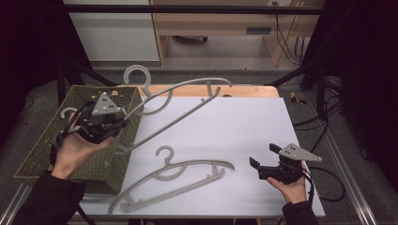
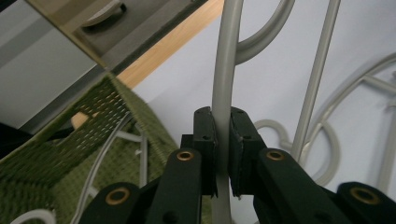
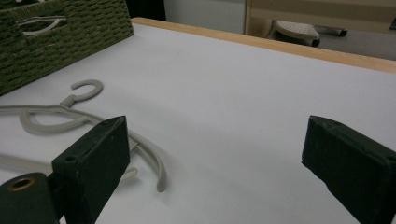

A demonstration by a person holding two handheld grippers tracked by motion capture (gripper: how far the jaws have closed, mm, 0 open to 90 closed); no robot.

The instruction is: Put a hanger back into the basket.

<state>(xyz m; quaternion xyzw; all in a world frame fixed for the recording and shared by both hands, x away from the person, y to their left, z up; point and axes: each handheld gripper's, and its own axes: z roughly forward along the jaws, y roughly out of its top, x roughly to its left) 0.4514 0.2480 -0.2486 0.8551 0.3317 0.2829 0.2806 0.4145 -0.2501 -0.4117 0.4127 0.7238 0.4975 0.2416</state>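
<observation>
Right, the white table [image 1: 244, 126] spreads across the middle, and at its left edge sits the green woven basket [image 1: 42, 154], with at least one more pale hanger lying inside it. Over that basket's near corner, the raised hanger [image 1: 178, 101] is up in the air, tilted, its hook [image 1: 136, 75] pointing toward the far side and its long bar slanting down toward the basket. The left gripper [image 1: 115, 123] has it: in the left gripper view the black jaws are squeezed tight on the hanger's grey arm [image 2: 223, 93], pads pressing from both sides. Flat on the table, nearer the person, lies the second hanger [image 1: 173, 180], hook toward the basket side, touching nothing else. And over at the right, the right gripper [image 1: 258, 164] hovers just above the table, well apart from that lying hanger; its jaws stand wide with nothing between them, bare white surface showing in the gap in the right gripper view.
</observation>
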